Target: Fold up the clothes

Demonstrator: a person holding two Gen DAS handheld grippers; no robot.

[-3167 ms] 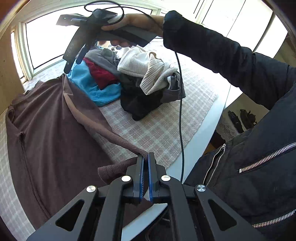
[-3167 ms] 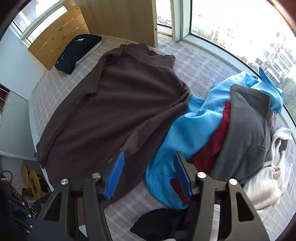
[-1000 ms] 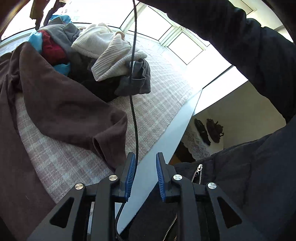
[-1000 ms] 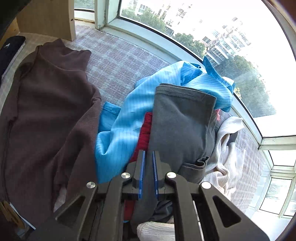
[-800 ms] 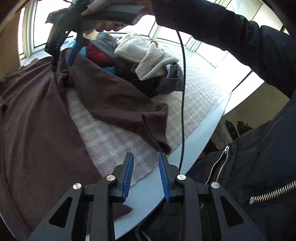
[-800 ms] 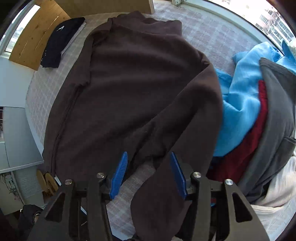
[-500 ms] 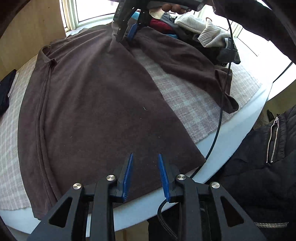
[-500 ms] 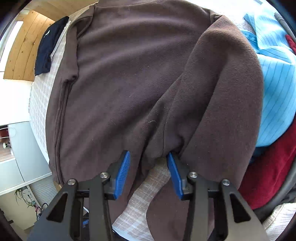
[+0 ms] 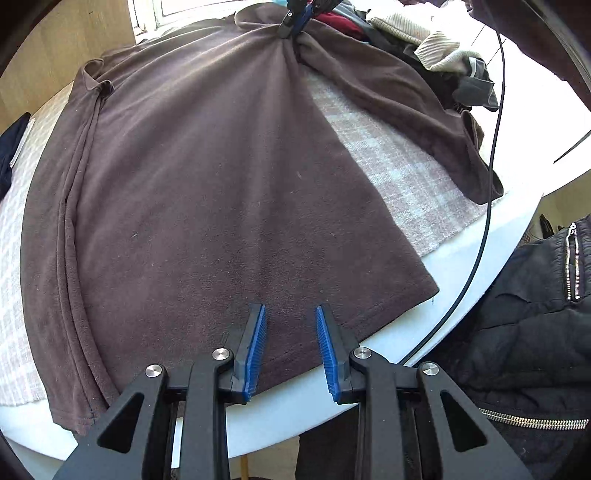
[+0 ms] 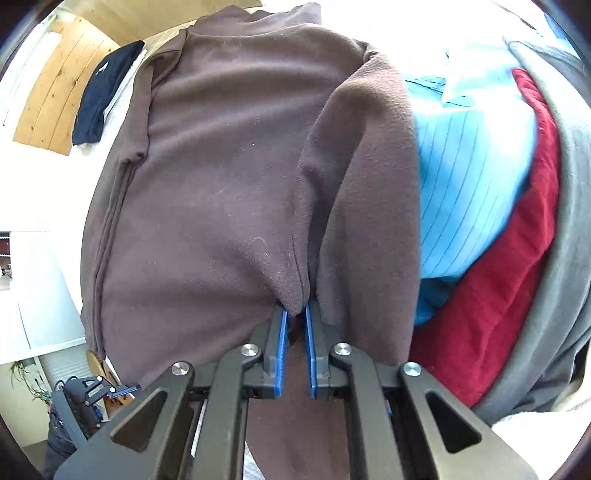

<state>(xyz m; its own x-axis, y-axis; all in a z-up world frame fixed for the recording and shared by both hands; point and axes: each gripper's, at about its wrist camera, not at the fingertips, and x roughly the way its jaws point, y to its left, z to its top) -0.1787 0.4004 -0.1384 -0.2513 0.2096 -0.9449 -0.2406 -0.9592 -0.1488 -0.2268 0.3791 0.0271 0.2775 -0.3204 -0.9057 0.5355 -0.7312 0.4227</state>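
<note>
A dark brown fleece sweater (image 9: pixel 207 177) lies spread flat on a checked cloth, its hem at the table's near edge. My left gripper (image 9: pixel 290 314) is open and empty just above the hem. My right gripper (image 10: pixel 294 316) is shut on the sweater's fabric at the underarm, where the right sleeve (image 10: pixel 365 192) meets the body (image 10: pixel 221 166). The right gripper also shows in the left wrist view (image 9: pixel 295 18) at the far end of the sweater. The sleeve (image 9: pixel 399 99) runs out to the right over the cloth.
A pile of clothes lies to the right: a blue striped shirt (image 10: pixel 465 155), a red garment (image 10: pixel 509 258), a grey one (image 10: pixel 569 221) and a cream knit (image 9: pixel 417 33). A folded navy garment (image 10: pixel 103 85) lies far left. A black cable (image 9: pixel 484 221) hangs over the white table edge (image 9: pixel 461 266).
My right gripper has closed on the sweater's underarm fabric. My left gripper has come lower and nearer to the hem, still open.
</note>
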